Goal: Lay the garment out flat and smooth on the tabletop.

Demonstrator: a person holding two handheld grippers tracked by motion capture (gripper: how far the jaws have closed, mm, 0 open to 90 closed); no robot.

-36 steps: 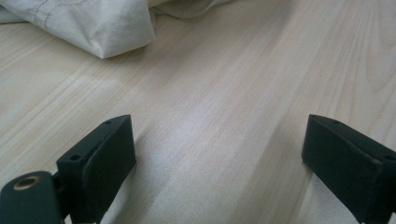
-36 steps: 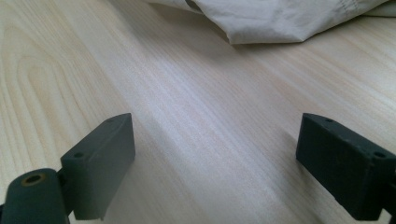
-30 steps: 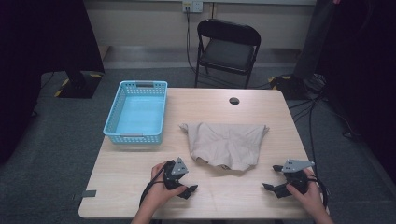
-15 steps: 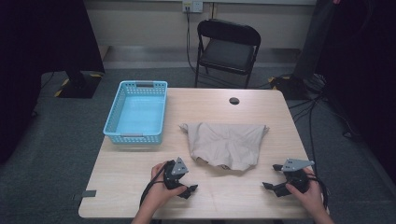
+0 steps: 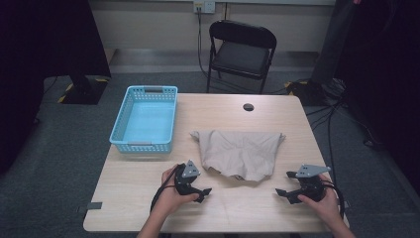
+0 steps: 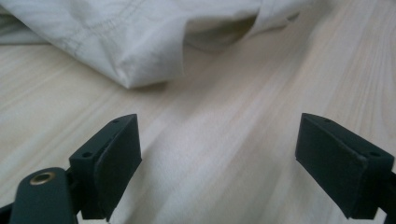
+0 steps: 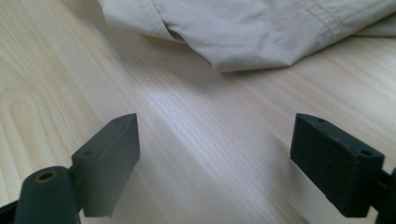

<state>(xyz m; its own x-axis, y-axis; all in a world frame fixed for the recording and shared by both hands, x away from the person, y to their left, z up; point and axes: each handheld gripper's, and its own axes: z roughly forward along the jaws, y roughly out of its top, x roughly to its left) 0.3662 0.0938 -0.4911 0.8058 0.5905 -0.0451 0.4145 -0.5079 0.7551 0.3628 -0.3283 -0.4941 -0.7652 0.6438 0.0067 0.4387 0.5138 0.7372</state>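
Both claws, left [image 5: 204,192] and right [image 5: 283,193], rest wide apart, closing slightly, just short of the cloth [image 5: 240,153] ahead: approach step, next reaching its near corners.

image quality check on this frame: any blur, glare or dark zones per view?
High view: table evenly lit, surroundings fall off to near black at both sides; beige garment sharp enough. Left gripper view: garment and wood soft, jaws closest to the lens slightly blurred, soft shadow under the cloth edge. Right gripper view: a pale sheen on the wood, garment seams fairly crisp.
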